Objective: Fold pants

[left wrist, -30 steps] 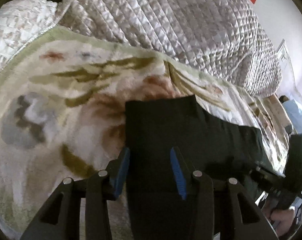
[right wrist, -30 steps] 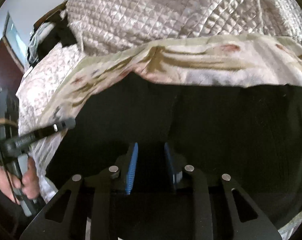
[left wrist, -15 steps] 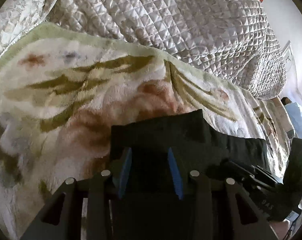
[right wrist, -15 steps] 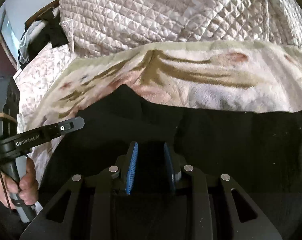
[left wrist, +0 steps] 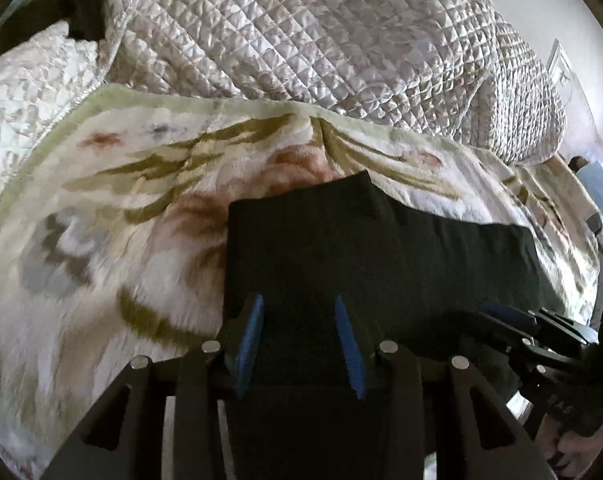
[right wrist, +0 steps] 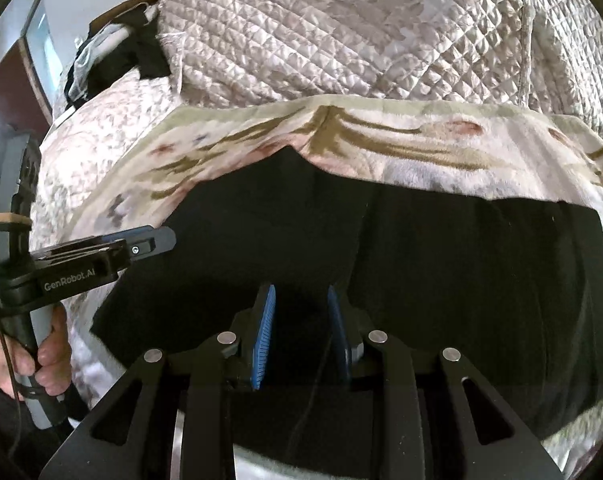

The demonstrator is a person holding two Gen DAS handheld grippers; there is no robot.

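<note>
Item: black pants (left wrist: 361, 248), folded to a broad dark panel, lying flat on a floral blanket (left wrist: 121, 208). In the left wrist view the panel runs from centre toward 3 o'clock, its left edge straight, its far edge stepped with a raised corner near 12 o'clock of the cloth. In the right wrist view the same pants (right wrist: 441, 260) fill the middle band from 9 to 3 o'clock, with a seam or fold line running down near centre.

Left gripper (left wrist: 299, 334): blue pads part way apart, black cloth lying between and under them; whether the pads press on the cloth cannot be told. Seen from the side in the right wrist view at 9 o'clock (right wrist: 157, 240), its tip reaching over the pants' left edge, held by a hand (right wrist: 41, 356) on the handle.

Right gripper (right wrist: 301, 332): blue pads part way apart, narrower gap, dark cloth between them; grip cannot be told. Visible at 4 o'clock in the left wrist view (left wrist: 513, 320), over the near edge of the pants.

Blanket: cream ground, olive, pink and grey motifs, pale green border, spread over the bed.

Quilted cover (left wrist: 321, 40): silvery pink, bunched in a heap at 12 o'clock beyond the blanket.

Wall (left wrist: 541, 8): pale, at 1 o'clock.
</note>
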